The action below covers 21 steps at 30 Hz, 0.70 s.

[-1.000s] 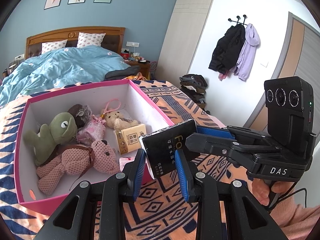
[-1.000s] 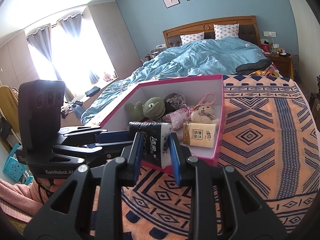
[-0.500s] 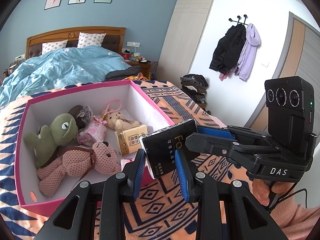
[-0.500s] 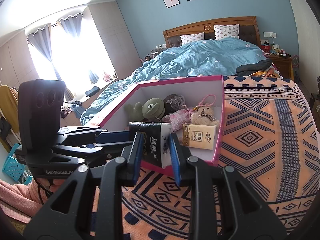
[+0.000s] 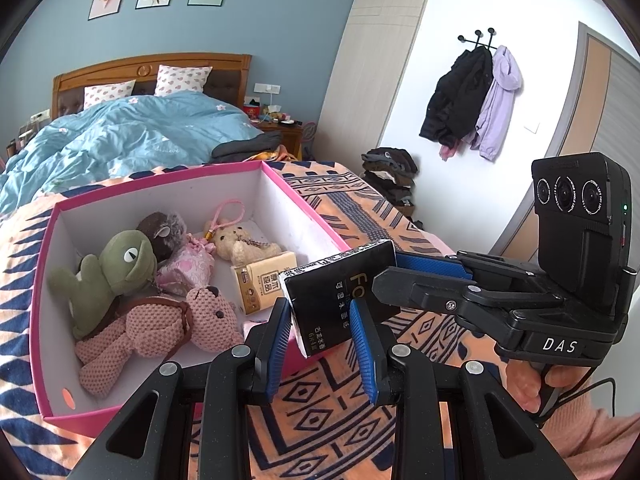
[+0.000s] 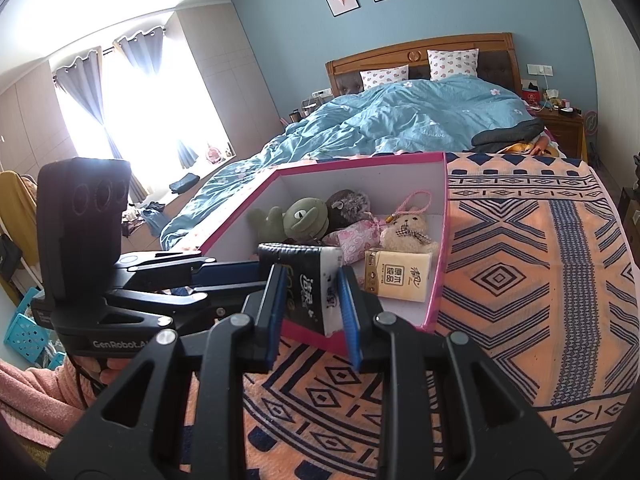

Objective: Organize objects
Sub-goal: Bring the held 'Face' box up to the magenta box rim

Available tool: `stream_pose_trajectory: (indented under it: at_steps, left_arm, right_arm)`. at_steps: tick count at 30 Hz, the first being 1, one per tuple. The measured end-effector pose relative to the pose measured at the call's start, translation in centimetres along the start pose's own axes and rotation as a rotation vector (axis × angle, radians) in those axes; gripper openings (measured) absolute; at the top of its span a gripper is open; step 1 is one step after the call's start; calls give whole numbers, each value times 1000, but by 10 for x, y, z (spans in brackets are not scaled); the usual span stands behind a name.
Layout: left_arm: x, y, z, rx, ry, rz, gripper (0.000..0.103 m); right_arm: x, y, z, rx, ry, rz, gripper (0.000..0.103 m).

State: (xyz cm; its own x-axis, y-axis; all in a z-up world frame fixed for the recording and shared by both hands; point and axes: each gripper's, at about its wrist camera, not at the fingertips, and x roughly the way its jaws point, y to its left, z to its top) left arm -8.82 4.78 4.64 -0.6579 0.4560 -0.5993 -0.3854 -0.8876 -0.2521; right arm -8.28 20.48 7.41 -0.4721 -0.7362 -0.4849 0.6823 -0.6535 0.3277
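Holding one black tissue pack (image 5: 340,300) between them, both grippers clamp it above the near right corner of the pink box (image 5: 304,204), just over the rim and the patterned blanket (image 5: 344,412). The left gripper (image 5: 322,344) pinches the pack's lower end with its blue pads pressed to the 2 sides; the right gripper (image 6: 310,310) squeezes the other end the same way, so neither claw is free.

The pack looks light and soft: a plastic-wrapped wad of paper that gives under the pads, with a film that is probably a little slippery. Gripping across the short sides near an end, as now, seems sound; 1 claw should carry it alone.

Going left to right in the box, a green plush frog (image 5: 108,276) and a pink knitted bear (image 5: 160,328) lie toward the left wall, then a small cream bear (image 5: 240,246), then a tan tissue pack (image 5: 264,286) printed with Chinese characters. The black pack shows "FO" and white Chinese text, with "6" seemingly in the small print. The right gripper's body reads "DAS"; the left's reads "GenRobot.AI".
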Motion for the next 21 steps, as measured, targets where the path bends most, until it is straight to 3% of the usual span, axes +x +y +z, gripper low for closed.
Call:
stream_pose_trajectory:
  at_steps: [21]
  left_arm:
    - [4,3,4,4,0,4,30]
  right_arm:
    - [2,-2,3,2,-3,-6,30]
